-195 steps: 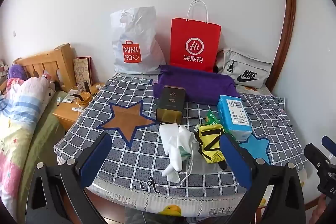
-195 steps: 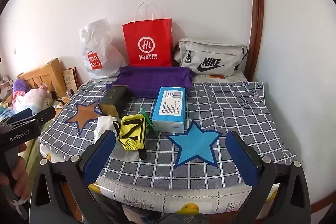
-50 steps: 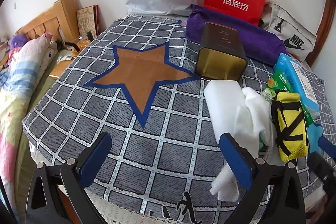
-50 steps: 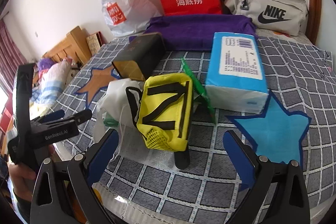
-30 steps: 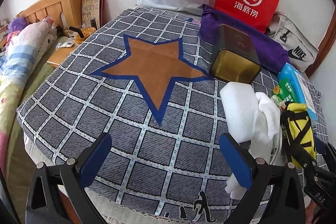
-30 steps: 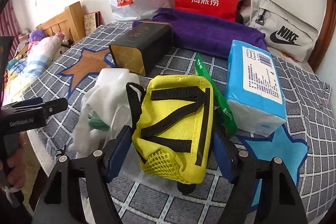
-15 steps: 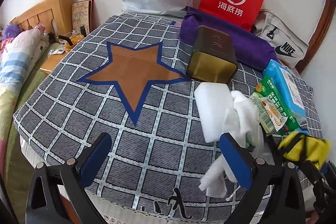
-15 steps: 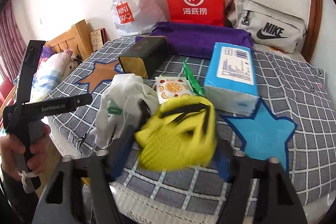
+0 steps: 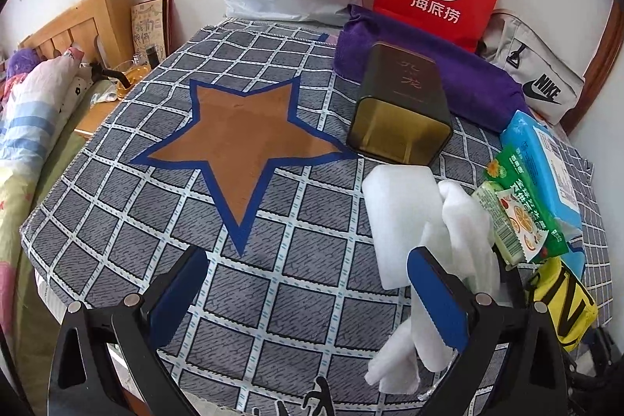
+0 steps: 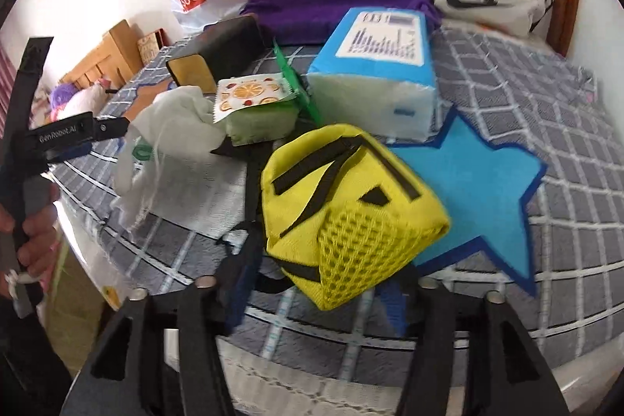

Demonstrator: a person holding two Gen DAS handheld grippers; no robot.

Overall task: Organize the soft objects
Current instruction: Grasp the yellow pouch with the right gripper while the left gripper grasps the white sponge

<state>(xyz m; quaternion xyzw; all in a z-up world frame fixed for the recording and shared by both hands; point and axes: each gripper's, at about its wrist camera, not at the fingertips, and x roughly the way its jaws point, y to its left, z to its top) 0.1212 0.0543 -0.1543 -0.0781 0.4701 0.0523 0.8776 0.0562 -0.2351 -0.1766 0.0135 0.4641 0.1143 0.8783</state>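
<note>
A bedroom table under a grey checked cloth [image 9: 117, 190], with shopping bags and a purple towel [image 9: 468, 73] against the far wall, filled both views. A second before, the yellow mesh pouch [image 10: 351, 205] had stood flat on the cloth among the clutter, squarely between the right gripper [image 10: 312, 299] fingers; half a second before, it was a yellow blur in the jaws. Now it hung tilted just ahead of that gripper, one corner over the blue star [image 10: 479, 193], and its old spot to the gripper's front left showed a fruit-printed wipes pack [image 10: 253, 100] it had covered. The jaws were opening, the pouch between them; motion blur hid whether the pads were pressing on it. That looked like a release or a re-grip, so the pouch was probably shifted, not yet placed. The left gripper [image 9: 308, 299] stood wide open, holding nothing, with the white cloth [image 9: 425, 221] just ahead on its right.
</note>
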